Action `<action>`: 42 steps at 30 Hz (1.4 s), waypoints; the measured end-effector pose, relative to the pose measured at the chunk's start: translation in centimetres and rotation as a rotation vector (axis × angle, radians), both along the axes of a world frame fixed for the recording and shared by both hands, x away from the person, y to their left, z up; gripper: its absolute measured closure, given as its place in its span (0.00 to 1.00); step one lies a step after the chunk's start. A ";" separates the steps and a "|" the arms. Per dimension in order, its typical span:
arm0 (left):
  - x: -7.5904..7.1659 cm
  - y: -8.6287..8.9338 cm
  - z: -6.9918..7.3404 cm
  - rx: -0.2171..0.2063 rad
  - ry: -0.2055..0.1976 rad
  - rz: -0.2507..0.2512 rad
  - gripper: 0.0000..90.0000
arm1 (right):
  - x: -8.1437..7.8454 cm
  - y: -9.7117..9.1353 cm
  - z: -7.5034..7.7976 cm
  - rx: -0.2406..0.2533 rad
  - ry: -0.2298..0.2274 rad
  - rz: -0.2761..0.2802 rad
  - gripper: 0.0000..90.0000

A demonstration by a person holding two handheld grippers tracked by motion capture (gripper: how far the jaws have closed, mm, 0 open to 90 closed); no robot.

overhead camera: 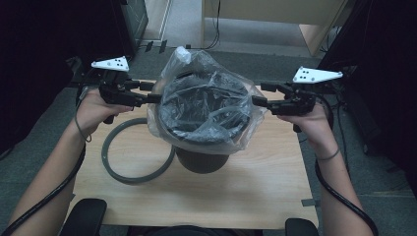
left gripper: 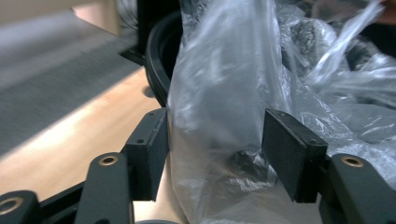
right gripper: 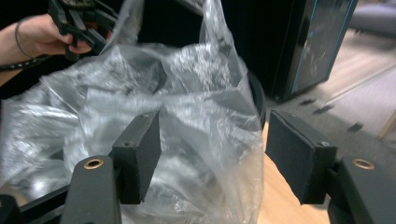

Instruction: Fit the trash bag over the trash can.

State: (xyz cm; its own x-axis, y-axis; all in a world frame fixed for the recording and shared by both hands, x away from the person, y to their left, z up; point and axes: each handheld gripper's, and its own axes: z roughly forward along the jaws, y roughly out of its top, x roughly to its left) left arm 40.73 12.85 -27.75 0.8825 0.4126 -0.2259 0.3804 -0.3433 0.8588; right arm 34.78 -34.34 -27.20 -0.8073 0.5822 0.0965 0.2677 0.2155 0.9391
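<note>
Bag film (left gripper: 219,116) right up against my left tool (left gripper: 215,140), loose between its parted pads; nothing gripped. Grey ring (overhead camera: 137,152) flat on the bench (overhead camera: 255,187), below that tool. Black bin (overhead camera: 204,115) between my two tools, clear bag draped over its rim. Right tool (right gripper: 212,149) parted too, bag edge slack between the pads, unclamped.

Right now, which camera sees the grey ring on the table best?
The high view: the grey ring lies flat on the table, left of the bin, which hides part of it. The gripper views show the plastic bag instead.
</note>
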 end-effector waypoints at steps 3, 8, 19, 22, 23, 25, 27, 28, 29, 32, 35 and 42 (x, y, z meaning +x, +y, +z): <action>0.0 0.3 -0.1 -0.037 0.021 -0.011 0.63 | 0.6 0.3 -1.0 -0.025 0.036 0.005 0.57; -0.3 0.3 0.3 -0.035 0.041 -0.039 0.93 | 0.7 0.4 -1.5 -0.013 0.062 0.019 0.89; 0.2 1.9 0.4 0.064 -0.017 0.094 1.00 | 1.4 -0.8 -0.4 -0.047 0.050 -0.037 1.00; 0.6 2.2 0.0 0.107 -0.028 0.122 1.00 | 1.6 -1.0 -0.7 -0.055 0.056 -0.058 1.00; 0.7 2.3 -0.2 0.107 -0.022 0.127 1.00 | 1.7 -1.1 -0.8 -0.056 0.053 -0.064 1.00; 1.0 2.4 -0.5 0.109 -0.024 0.141 1.00 | 1.8 -1.1 -0.9 -0.063 0.050 -0.066 1.00; 1.3 2.4 -0.7 0.098 -0.013 0.146 1.00 | 2.0 -0.9 -1.1 -0.093 0.040 -0.080 1.00; 1.4 2.4 -0.7 0.091 -0.005 0.147 1.00 | 2.1 -0.9 -1.1 -0.102 0.034 -0.087 1.00; 1.5 2.3 -0.8 0.084 -0.001 0.142 1.00 | 2.2 -0.8 -1.2 -0.100 0.030 -0.094 1.00; 1.2 2.2 -0.5 0.052 -0.015 0.126 0.95 | 2.0 -0.6 -1.0 -0.079 0.014 -0.079 1.00; 1.0 2.3 0.3 0.017 -0.029 0.101 0.81 | 1.4 -0.7 -0.4 -0.066 -0.012 -0.056 0.96; 1.3 1.8 2.1 -0.026 -0.068 0.070 0.58 | 0.7 -1.3 0.9 -0.002 -0.022 -0.022 0.62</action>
